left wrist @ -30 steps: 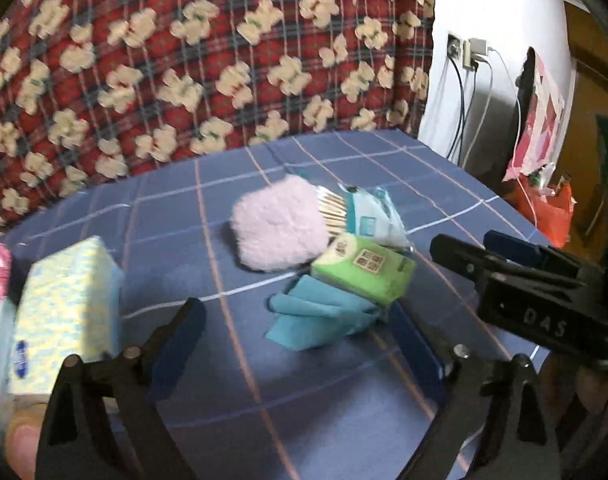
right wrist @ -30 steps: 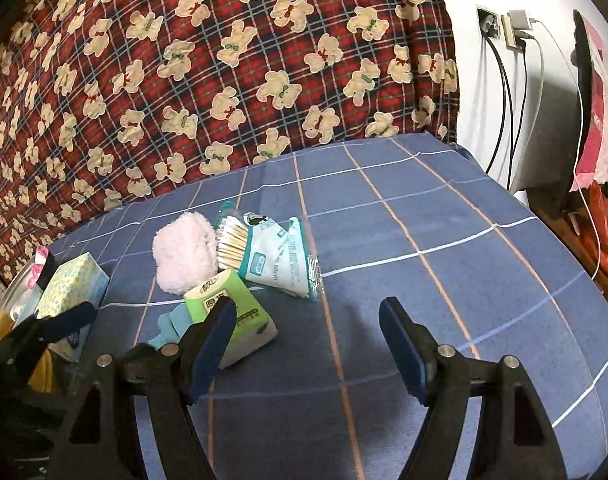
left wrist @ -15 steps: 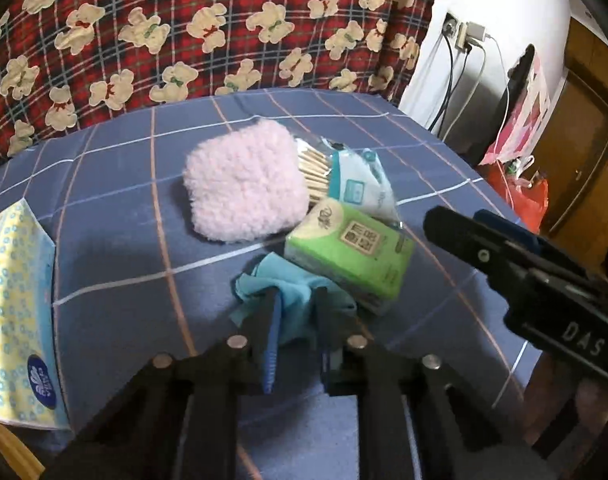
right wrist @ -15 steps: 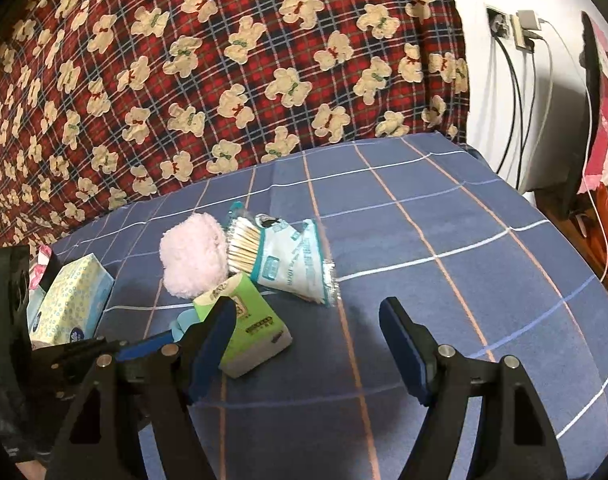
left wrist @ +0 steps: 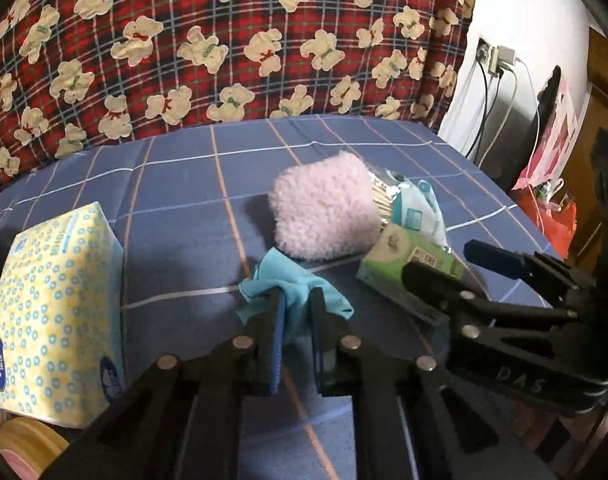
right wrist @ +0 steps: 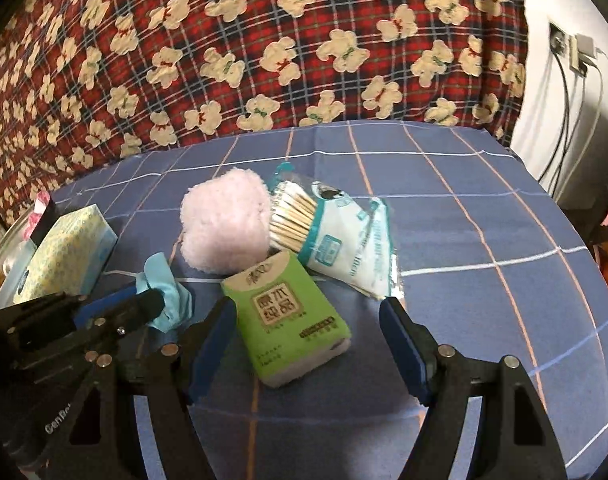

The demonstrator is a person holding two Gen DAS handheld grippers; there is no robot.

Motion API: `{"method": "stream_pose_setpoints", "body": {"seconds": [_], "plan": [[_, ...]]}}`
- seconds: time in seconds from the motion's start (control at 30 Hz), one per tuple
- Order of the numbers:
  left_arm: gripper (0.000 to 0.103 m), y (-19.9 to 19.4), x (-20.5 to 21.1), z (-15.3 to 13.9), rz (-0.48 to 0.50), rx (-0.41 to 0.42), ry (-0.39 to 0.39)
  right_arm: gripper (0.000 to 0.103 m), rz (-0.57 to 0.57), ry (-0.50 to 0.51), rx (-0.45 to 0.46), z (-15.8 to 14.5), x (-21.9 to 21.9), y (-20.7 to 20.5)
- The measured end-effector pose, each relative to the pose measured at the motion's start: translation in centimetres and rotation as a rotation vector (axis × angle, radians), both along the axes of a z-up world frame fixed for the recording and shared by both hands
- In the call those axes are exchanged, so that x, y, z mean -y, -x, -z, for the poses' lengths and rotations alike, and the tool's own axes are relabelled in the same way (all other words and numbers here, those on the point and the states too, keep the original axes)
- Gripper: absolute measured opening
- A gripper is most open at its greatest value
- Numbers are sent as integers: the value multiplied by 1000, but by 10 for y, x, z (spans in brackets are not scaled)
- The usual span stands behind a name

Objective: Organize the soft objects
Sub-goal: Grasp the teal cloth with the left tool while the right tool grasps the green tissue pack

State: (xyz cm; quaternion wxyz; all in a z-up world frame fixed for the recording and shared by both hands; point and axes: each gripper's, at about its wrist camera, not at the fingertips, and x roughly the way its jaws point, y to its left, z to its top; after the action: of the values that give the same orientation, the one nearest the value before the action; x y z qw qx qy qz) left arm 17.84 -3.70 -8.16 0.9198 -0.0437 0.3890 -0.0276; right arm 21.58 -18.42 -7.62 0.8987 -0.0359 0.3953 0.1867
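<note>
Left gripper (left wrist: 297,312): a bunched teal cloth (left wrist: 293,290) is pinched between its nearly closed blue-padded fingers (left wrist: 279,320), and the cloth is seen lifted off the blue checked tablecloth (left wrist: 175,184), just in front of the pile.
Teal cloth: crumpled folds are spilled out on both sides of the fingers; in the right wrist view the same cloth (right wrist: 165,294) is seen clamped at the tip of the left gripper (right wrist: 143,304), near and left of the pile.
Right gripper (right wrist: 308,320): its jaws are held wide apart, nothing is gripped, and the near end of a green tissue pack (right wrist: 285,314) is framed between them.
Green tissue pack: it is laid flat on the tablecloth (right wrist: 484,216), tilted, and its far end is pressed up against the pink pouch; it is partly covered by the right gripper (left wrist: 444,262) in the left wrist view.
Pink fluffy pouch (left wrist: 324,208): it is set at the far left of the pile, touching a bag of cotton swabs (right wrist: 332,232) on its right.
Cotton swab bag: it is laid flat, with wooden sticks shown through the clear end.
Yellow tissue box (left wrist: 51,292): it is parked at the left edge, well apart from the pile.
Backdrop: a red plaid bear-print fabric (right wrist: 263,40) is hung behind the table.
</note>
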Motion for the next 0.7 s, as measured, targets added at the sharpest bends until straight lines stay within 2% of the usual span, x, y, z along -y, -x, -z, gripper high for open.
{"method": "stream_pose_setpoints", "body": {"seconds": [0.23, 0.27, 0.3, 0.43, 0.7], "plan": [[10, 1, 0, 0, -10, 11, -4, 76, -41, 38, -64, 11, -12, -8], [10, 1, -1, 0, -11, 14, -2, 75, -40, 42, -64, 11, -12, -8], [10, 2, -1, 0, -11, 16, -2, 65, -41, 41, -62, 10, -12, -7], [10, 7, 1, -4, -12, 48, -17, 61, -64, 26, -63, 9, -15, -4], [10, 15, -3, -7, -20, 81, 5, 56, -26, 0, 14, -3, -22, 12]]}}
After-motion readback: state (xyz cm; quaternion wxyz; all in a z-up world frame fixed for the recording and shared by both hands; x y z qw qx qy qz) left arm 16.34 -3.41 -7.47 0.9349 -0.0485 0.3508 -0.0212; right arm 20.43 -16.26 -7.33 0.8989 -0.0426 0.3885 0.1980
